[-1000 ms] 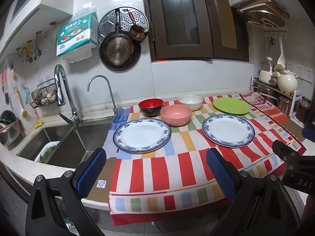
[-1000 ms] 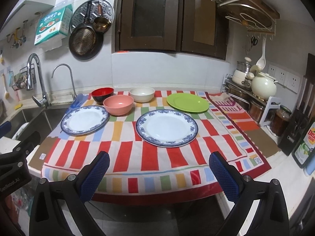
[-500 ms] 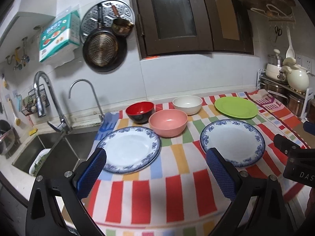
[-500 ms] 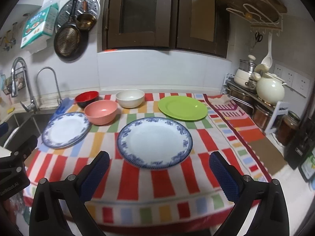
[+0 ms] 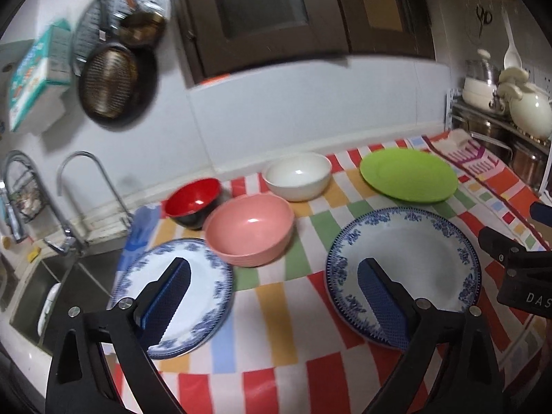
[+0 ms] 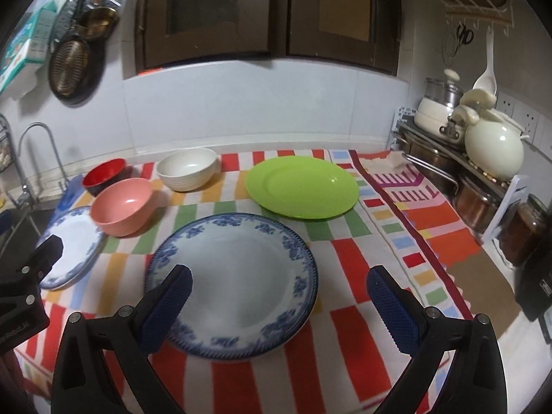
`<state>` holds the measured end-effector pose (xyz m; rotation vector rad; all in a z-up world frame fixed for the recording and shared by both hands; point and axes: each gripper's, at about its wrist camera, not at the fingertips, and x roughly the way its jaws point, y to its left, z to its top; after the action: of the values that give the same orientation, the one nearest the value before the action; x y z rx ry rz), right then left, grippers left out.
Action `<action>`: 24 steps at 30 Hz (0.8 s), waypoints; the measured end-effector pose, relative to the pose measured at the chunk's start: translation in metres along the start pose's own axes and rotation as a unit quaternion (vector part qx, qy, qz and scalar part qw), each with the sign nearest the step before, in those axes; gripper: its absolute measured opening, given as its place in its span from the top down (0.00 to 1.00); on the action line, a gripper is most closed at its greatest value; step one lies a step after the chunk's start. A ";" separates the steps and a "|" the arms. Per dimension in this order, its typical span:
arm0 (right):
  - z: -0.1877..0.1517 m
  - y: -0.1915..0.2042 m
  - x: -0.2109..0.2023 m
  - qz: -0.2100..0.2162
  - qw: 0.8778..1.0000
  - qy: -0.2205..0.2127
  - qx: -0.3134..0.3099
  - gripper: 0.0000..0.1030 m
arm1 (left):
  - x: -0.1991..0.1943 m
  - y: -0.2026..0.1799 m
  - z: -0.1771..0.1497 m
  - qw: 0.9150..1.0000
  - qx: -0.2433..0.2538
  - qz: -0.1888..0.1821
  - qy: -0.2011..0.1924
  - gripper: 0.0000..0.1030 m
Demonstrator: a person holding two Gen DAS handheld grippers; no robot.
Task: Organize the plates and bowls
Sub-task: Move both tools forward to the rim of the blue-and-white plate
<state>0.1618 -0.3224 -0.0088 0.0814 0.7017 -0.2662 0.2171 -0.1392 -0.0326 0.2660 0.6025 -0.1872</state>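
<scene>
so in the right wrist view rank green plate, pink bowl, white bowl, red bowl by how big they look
1. green plate
2. pink bowl
3. white bowl
4. red bowl, partly hidden by the pink one; nearness may skew the bowls.

The letters "DAS" show on the right tongs (image 5: pixel 524 277); other print is blurred.

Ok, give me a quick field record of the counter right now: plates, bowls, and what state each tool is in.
surface: striped cloth on the kitchen counter
plates: two blue-rimmed plates, one on the left, one on the right; green plate behind the right one
bowls: red bowl, pink bowl, white bowl, grouped at the back, none stacked
left tool: open, empty, above the cloth between the two blue-rimmed plates
right tool: open, empty, over the right blue-rimmed plate
stacking: none done yet
</scene>
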 end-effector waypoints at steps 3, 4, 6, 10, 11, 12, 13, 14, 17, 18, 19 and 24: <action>0.006 -0.009 0.025 -0.004 1.000 0.017 0.003 0.01 | 0.026 -0.008 0.003 0.999 -0.002 -0.014 0.031 0.08; 0.007 -0.011 0.033 -0.006 1.000 0.024 0.005 0.01 | 0.035 -0.011 0.003 0.999 -0.002 -0.018 0.044 0.09; 0.007 -0.015 0.047 -0.007 0.999 0.038 0.009 0.01 | 0.049 -0.016 0.003 0.998 -0.001 -0.027 0.063 0.12; 0.007 -0.022 0.077 -0.004 0.998 0.065 0.015 0.01 | 0.080 -0.025 0.001 0.993 -0.007 -0.046 0.107 0.18; 0.006 -0.023 0.084 -0.002 0.997 0.073 0.017 0.01 | 0.085 -0.027 0.000 0.992 -0.009 -0.049 0.114 0.19; 0.006 -0.024 0.089 0.000 0.997 0.078 0.018 0.01 | 0.092 -0.029 -0.001 0.991 -0.010 -0.054 0.124 0.21; 0.004 -0.025 0.098 0.002 0.996 0.090 0.022 0.02 | 0.097 -0.031 -0.002 0.989 -0.011 -0.058 0.133 0.21; 0.003 -0.026 0.105 0.004 0.995 0.099 0.025 0.03 | 0.100 -0.033 -0.003 0.988 -0.012 -0.061 0.138 0.22; 0.001 -0.030 0.122 0.010 0.991 0.127 0.031 0.08 | 0.111 -0.039 -0.004 0.985 -0.013 -0.074 0.157 0.27; 0.000 -0.031 0.126 0.012 0.990 0.134 0.034 0.10 | 0.114 -0.041 -0.005 0.984 -0.013 -0.078 0.161 0.27; -0.002 -0.032 0.129 0.013 0.990 0.139 0.035 0.13 | 0.116 -0.043 -0.006 0.983 -0.013 -0.081 0.163 0.29; -0.005 -0.036 0.139 0.018 0.986 0.160 0.040 0.22 | 0.126 -0.050 -0.008 0.979 -0.012 -0.094 0.182 0.36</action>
<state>0.2504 -0.3856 -0.1019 0.2161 1.0072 -0.2482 0.3024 -0.1961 -0.1215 0.2206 0.9947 -0.3172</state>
